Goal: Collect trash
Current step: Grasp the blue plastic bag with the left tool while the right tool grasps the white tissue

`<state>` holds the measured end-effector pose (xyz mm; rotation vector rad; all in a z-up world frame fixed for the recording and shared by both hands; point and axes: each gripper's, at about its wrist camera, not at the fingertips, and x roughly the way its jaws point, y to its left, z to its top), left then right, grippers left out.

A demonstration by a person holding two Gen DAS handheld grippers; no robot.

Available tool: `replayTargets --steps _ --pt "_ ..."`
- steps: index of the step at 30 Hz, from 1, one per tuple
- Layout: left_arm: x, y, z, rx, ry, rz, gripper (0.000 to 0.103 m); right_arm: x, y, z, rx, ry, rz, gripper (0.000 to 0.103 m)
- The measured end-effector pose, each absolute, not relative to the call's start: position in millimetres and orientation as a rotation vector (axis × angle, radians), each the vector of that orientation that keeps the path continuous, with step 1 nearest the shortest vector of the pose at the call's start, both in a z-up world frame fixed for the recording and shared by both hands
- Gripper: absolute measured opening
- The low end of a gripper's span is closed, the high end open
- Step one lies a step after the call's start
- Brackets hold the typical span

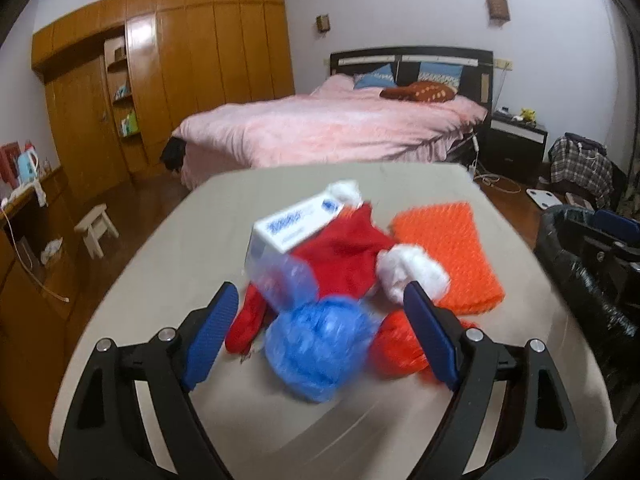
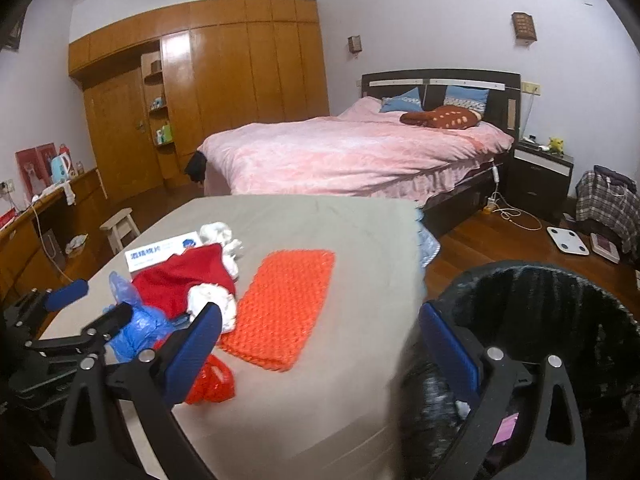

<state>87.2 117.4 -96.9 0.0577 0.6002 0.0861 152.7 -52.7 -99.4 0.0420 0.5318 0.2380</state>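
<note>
Our left fingers [image 1: 212, 336] stand spread wide, and the left gripper [image 1: 320, 322] hangs released over the near end of the table [image 1: 132, 308], its jaws framing a crumpled blue plastic bag [image 1: 320, 354] without touching it. Whether the bag rests on the table or sits just under the pads we cannot tell, as that view is blurred.

Our right gripper [image 2: 320, 332] is released too, gripping nothing; its left finger [image 2: 192, 354] lies over the near part of the table and its right finger [image 2: 450, 354] sits at the rim of a bin lined with a black bag [image 2: 560, 308], which stands just off the table's right edge.

On the grey table we see the trash gathered in a loose heap. Just beyond the blue bag lies a red cloth with white fluffy trim [image 1: 340, 256], and a white box with blue print [image 1: 296, 226] leans on its far left side. A crumpled red plastic bag [image 2: 210, 384] lies at the near side, touching the blue one. To the right, an orange bubble-wrap sheet [image 2: 280, 304] lies flat, just beside the red cloth.

Far behind the table we see a bed with a pink cover [image 2: 344, 152], a wooden wardrobe [image 2: 224, 72] on the left and a small stool [image 2: 120, 228] on the floor.
</note>
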Motion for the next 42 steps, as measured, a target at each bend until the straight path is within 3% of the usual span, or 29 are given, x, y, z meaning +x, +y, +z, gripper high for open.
replayTargets --steps 7,10,14,15,28,42 --pt "96 128 -117 0.020 0.666 0.085 0.073 157 -40 -107 0.004 0.547 0.244 0.097" --pt "101 131 -123 0.010 0.696 0.078 0.066 159 -39 -108 -0.001 0.551 0.242 0.097" --pt "105 129 -132 0.010 0.731 0.056 0.040 161 -35 -110 -0.004 0.559 0.246 0.097" --pt "104 129 -133 0.008 0.729 0.054 0.038 162 -34 -111 -0.007 0.561 0.248 0.097" --pt "87 129 -100 -0.018 0.586 0.067 0.033 176 -13 -113 -0.008 0.568 0.294 0.096" --pt "91 142 -86 -0.005 0.537 0.112 0.033 204 38 -132 -0.023 0.651 0.402 0.079"
